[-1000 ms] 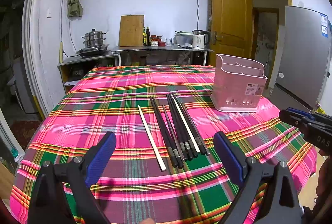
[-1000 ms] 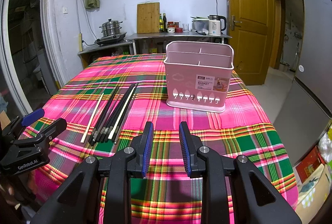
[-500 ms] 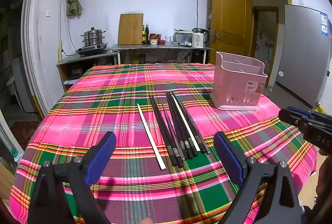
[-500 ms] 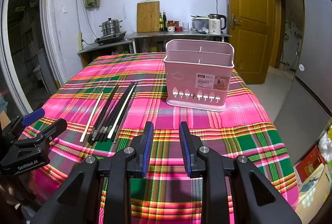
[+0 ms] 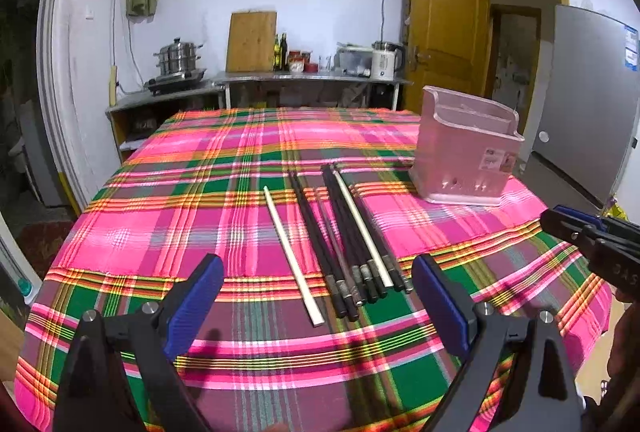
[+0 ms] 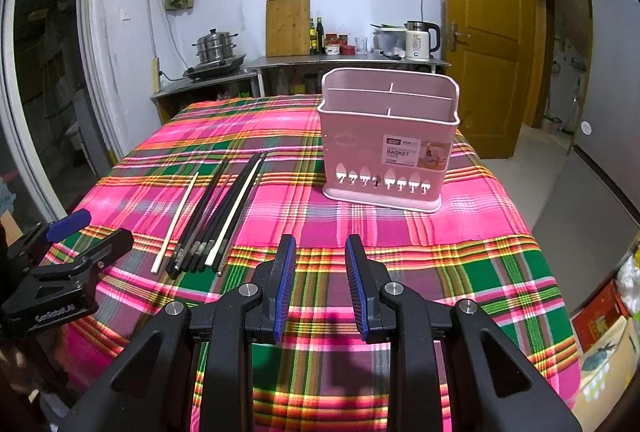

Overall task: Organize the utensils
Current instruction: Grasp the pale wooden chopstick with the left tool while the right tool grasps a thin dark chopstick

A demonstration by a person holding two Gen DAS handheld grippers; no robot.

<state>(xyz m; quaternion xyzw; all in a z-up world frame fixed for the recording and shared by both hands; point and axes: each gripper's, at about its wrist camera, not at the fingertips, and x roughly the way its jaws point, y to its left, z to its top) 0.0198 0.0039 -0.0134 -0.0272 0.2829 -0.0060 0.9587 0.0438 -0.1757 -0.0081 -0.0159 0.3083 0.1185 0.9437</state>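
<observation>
Left gripper hovering wide open near chopsticks; right gripper idling, jaws narrowly parted, empty. Pink basket standing far right. Advise pinching one stick's near end.

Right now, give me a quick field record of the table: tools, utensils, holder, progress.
left tool: open wide, empty, aimed at the near ends of the chopsticks
right tool: narrow gap, holds nothing, facing the basket
chopsticks: dark bundle lying flat on the tablecloth, one pale stick on top
loose chopstick: pale, lying alone, left of the bundle
basket: pink, upright, divided compartments, no utensils visible inside
progress: nothing picked up yet
</observation>
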